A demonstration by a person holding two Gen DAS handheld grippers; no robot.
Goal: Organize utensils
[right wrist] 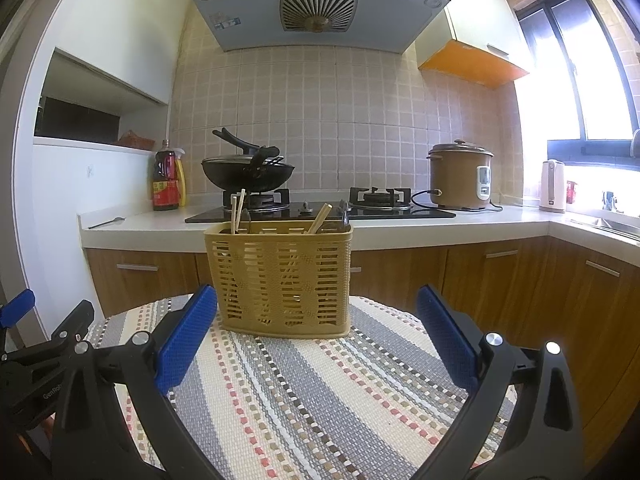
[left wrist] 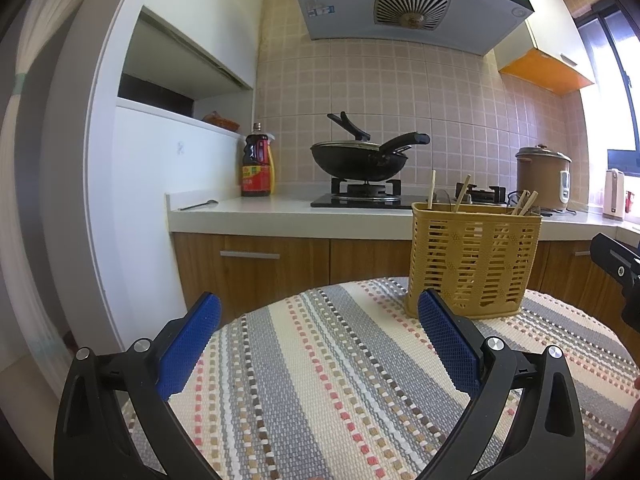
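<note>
A yellow slotted utensil basket point(left wrist: 472, 264) stands upright at the far edge of a round table with a striped woven cloth point(left wrist: 320, 380). It holds several wooden chopsticks point(left wrist: 431, 190) and dark utensils; it also shows in the right wrist view point(right wrist: 280, 280), with the chopsticks point(right wrist: 239, 210) sticking up. My left gripper point(left wrist: 320, 316) is open and empty, to the left of the basket. My right gripper point(right wrist: 318, 312) is open and empty, just in front of the basket. Part of the left gripper point(right wrist: 48, 344) shows at the right view's left edge.
Behind the table runs a kitchen counter point(right wrist: 160, 224) with a gas hob, a black wok point(right wrist: 248, 174), a sauce bottle point(right wrist: 165, 178), a brown rice cooker point(right wrist: 460, 176) and a white kettle point(right wrist: 553, 186). A thin utensil point(left wrist: 198, 205) lies on the counter's left end.
</note>
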